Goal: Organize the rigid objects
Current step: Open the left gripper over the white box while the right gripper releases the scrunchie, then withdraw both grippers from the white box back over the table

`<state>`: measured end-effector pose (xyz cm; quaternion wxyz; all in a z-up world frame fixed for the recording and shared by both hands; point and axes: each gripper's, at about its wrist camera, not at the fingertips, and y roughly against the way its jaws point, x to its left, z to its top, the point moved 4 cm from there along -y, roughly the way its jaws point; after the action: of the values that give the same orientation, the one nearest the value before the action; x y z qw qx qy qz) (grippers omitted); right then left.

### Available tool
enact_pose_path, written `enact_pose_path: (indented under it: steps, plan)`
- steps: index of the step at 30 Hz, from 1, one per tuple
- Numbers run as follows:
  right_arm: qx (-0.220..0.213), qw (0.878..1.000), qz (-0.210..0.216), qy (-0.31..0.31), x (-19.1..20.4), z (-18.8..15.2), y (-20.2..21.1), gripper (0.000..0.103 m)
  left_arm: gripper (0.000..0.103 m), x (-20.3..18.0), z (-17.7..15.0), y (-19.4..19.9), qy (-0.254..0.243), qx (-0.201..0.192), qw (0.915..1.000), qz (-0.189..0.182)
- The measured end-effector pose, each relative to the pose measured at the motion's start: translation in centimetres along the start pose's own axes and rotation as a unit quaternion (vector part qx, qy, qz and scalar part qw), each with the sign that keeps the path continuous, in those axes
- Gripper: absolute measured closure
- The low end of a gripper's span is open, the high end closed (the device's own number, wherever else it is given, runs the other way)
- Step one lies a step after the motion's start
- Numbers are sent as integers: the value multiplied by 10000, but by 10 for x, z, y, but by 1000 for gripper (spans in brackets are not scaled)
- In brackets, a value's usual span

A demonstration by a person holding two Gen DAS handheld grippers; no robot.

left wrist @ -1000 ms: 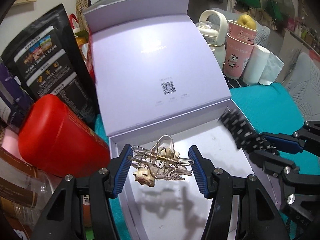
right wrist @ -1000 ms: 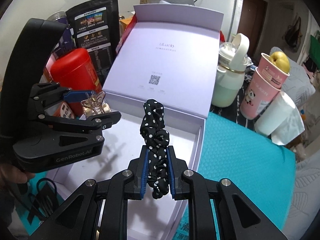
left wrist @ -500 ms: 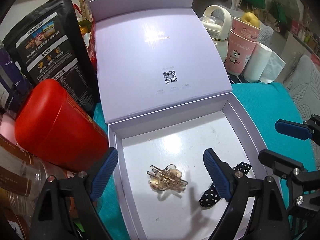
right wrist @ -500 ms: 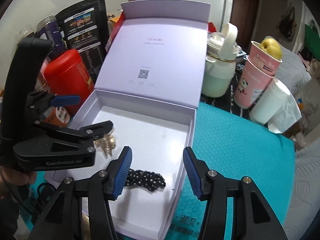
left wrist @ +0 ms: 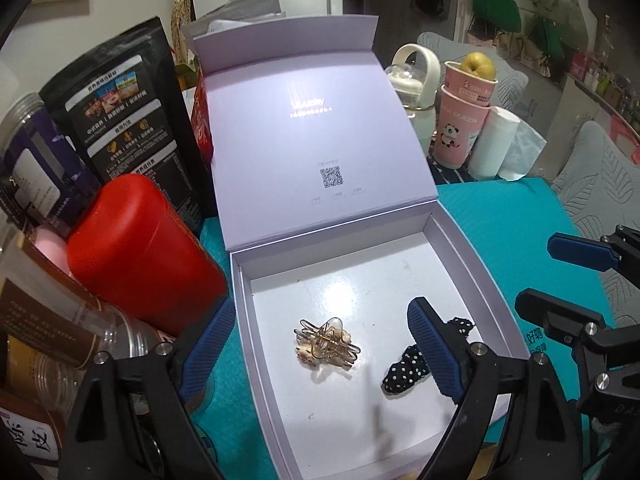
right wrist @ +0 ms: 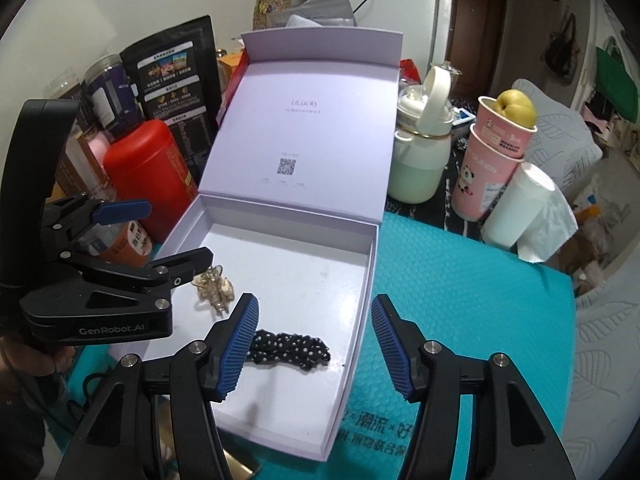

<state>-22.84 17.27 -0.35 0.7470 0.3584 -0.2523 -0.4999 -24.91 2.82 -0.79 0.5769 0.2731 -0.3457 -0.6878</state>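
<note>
"GenRobot.AI" on left gripper (right wrist: 120,248), "ULucky" on box lid (right wrist: 304,152)

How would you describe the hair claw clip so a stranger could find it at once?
Start at the open lilac box with its raised lid on the teal mat. On its white floor lie two things, apart. The hair claw clip is the gold, translucent wiry one nearer the red canister, not the black polka-dot scrunchie.
</note>
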Motion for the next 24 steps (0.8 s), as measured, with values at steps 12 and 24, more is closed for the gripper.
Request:
enact_pose_path:
  steps: [12,24]
  plan:
    - [-302,9995,-45,10,11,-7,42,44,14,-5,-4,51,-48,-399,9992,89]
    - [-672,9977,-24,-20,25,-37,90,44,14,-12,-39,99,-33,-644,9979,29]
